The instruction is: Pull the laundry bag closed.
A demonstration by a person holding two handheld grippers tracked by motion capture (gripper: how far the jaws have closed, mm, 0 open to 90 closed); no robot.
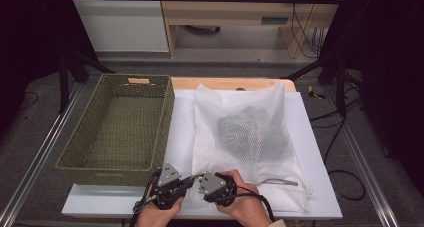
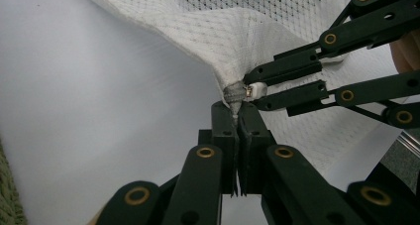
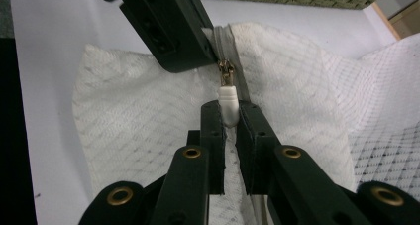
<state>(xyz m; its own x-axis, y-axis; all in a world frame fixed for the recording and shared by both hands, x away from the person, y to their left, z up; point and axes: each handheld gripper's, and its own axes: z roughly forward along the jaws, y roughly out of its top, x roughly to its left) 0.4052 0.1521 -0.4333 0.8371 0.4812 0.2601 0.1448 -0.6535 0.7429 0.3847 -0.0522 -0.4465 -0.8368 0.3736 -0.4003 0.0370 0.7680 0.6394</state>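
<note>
A white mesh laundry bag (image 1: 240, 112) lies flat on the white table (image 1: 320, 137) with a dark garment (image 1: 252, 132) inside it. Its zipper runs along the near edge (image 1: 280, 182). My left gripper (image 2: 236, 113) is shut on the bunched fabric at the zipper's end (image 2: 234, 95), at the bag's near left corner. My right gripper (image 3: 229, 111) is shut on the white zipper pull (image 3: 228, 102), tip to tip with the left gripper (image 3: 213, 56). In the high view both grippers, left (image 1: 191, 179) and right (image 1: 201, 176), meet at that corner near the table's front edge.
A green woven basket (image 1: 165, 132) stands at the left, its right wall close to the bag and just beyond my left hand. Bare white tabletop (image 1: 100, 202) lies along the front edge. Black frame posts and cables are off the table to the right.
</note>
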